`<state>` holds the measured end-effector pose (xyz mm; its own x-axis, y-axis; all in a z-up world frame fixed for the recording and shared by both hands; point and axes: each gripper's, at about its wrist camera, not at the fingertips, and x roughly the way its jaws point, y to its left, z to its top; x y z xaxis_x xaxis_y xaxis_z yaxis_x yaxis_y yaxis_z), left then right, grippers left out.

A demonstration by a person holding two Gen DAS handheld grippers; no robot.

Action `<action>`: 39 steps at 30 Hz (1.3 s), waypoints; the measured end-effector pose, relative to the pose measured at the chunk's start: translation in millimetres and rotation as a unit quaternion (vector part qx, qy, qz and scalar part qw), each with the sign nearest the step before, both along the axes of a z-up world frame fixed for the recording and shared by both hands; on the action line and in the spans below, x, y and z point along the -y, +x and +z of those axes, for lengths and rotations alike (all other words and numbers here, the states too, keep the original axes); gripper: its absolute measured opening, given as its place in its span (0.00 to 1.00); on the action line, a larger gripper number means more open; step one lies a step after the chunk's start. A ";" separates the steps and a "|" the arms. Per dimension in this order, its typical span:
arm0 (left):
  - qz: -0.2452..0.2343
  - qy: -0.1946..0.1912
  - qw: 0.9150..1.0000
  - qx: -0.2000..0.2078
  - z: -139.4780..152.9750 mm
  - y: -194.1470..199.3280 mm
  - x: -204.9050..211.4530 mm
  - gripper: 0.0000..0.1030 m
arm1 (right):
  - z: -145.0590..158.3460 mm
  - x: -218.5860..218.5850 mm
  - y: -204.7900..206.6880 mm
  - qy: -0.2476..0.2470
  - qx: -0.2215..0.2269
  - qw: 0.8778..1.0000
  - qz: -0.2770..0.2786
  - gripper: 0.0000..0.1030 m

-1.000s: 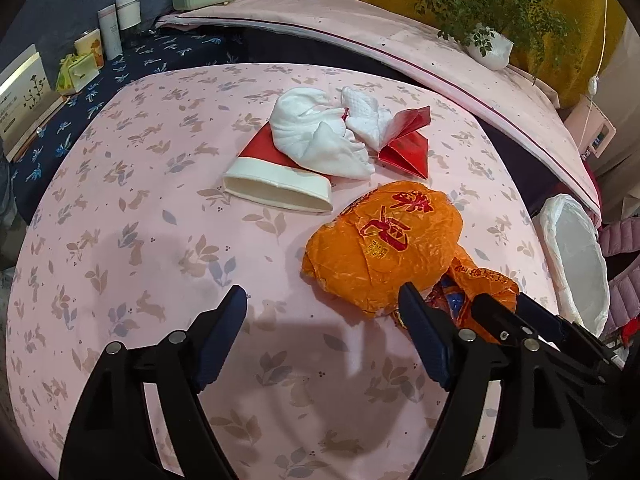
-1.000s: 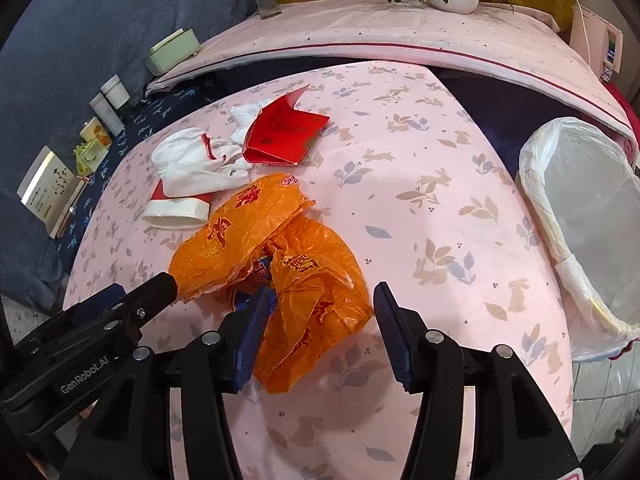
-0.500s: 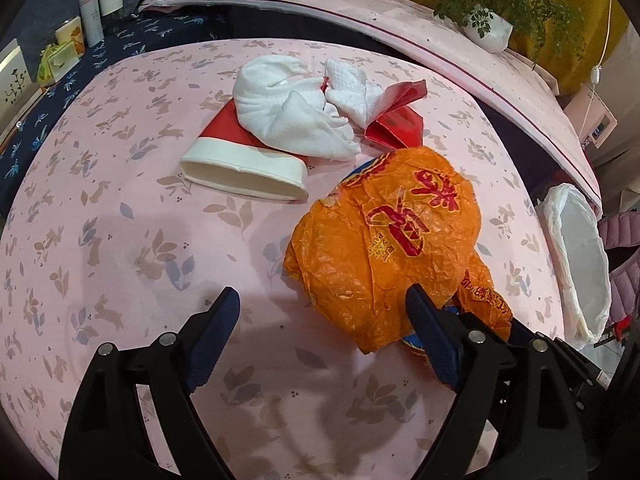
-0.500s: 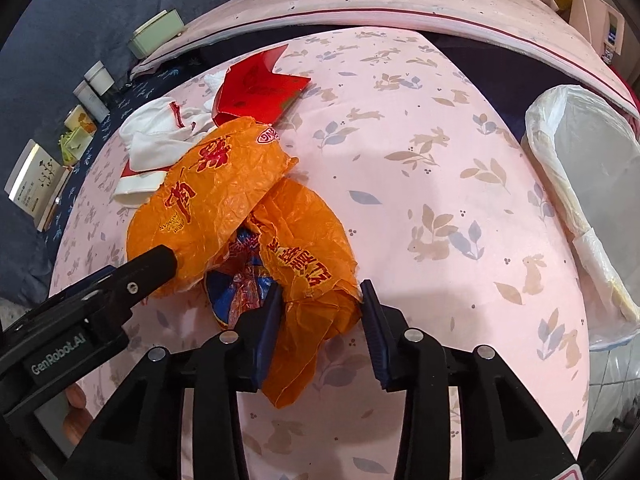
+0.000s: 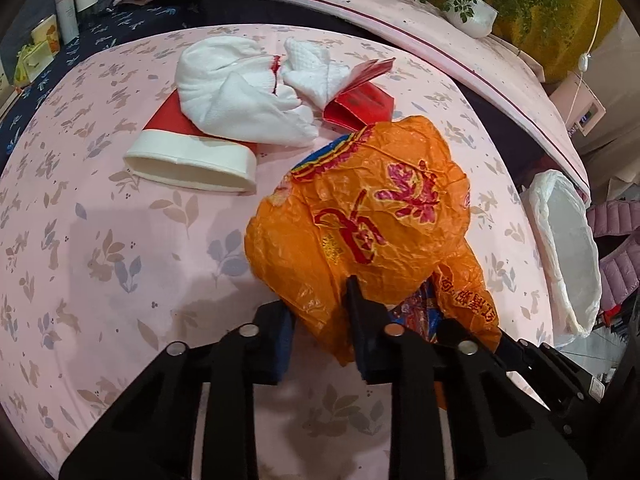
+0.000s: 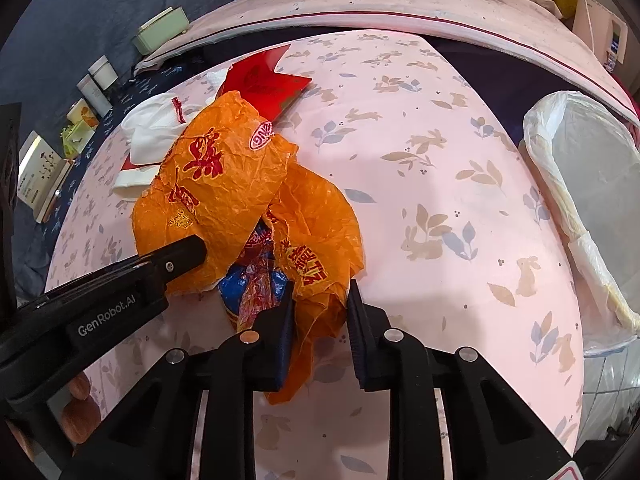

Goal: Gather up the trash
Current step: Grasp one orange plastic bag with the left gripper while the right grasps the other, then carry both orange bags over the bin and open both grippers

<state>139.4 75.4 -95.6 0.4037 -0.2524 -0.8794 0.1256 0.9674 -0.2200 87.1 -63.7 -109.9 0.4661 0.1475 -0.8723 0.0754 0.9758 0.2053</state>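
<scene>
Two crumpled orange plastic bags with red print lie on the pink table. My left gripper point(image 5: 320, 312) is shut on the near edge of the larger orange bag point(image 5: 368, 216). My right gripper point(image 6: 320, 304) is shut on the smaller orange bag point(image 6: 316, 240), which lies just right of the larger one point(image 6: 216, 184). The left gripper's finger point(image 6: 176, 260) shows in the right wrist view, pressed into the larger bag. A white-lined trash bin point(image 6: 592, 184) stands off the table's right edge; it also shows in the left wrist view point(image 5: 568, 248).
Behind the bags lie a red and white Santa hat point(image 5: 192, 156), white cloths point(image 5: 240, 92) and a red folded card point(image 5: 360, 100). A potted plant point(image 5: 468, 16) stands on the far ledge. Boxes and jars point(image 6: 96, 84) sit at the left on dark cloth.
Both grippers moved forward onto the orange bags and closed on them. The left went from wide open to shut on the larger bag; the right tightened on the smaller one.
</scene>
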 end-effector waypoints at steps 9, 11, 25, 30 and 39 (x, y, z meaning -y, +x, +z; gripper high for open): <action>-0.010 -0.003 1.000 0.030 30.6 -10.7 14.9 0.11 | 20.9 15.8 -13.9 -0.001 0.029 0.999 -0.018 0.18; -0.010 -0.001 0.999 0.040 39.8 -13.0 18.9 0.11 | 30.5 21.6 -17.9 -0.004 0.041 0.999 -0.023 0.18; -0.040 0.006 0.994 0.099 95.0 -24.9 63.7 0.11 | 79.0 90.2 -44.7 -0.005 0.104 0.990 -0.094 0.18; -0.060 0.013 0.992 0.109 104.3 -25.8 87.3 0.11 | 89.1 119.0 -54.3 -0.011 0.119 0.985 -0.127 0.18; -0.105 0.023 0.987 0.117 111.0 -28.3 140.5 0.11 | 93.5 178.0 -70.9 -0.006 0.129 0.972 -0.194 0.18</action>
<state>111.1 -65.1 15.4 0.5401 -0.3150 -0.7804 0.3669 0.9227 -0.1185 16.2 -241.7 -16.4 0.6881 -0.0922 -0.7197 0.3860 0.8864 0.2555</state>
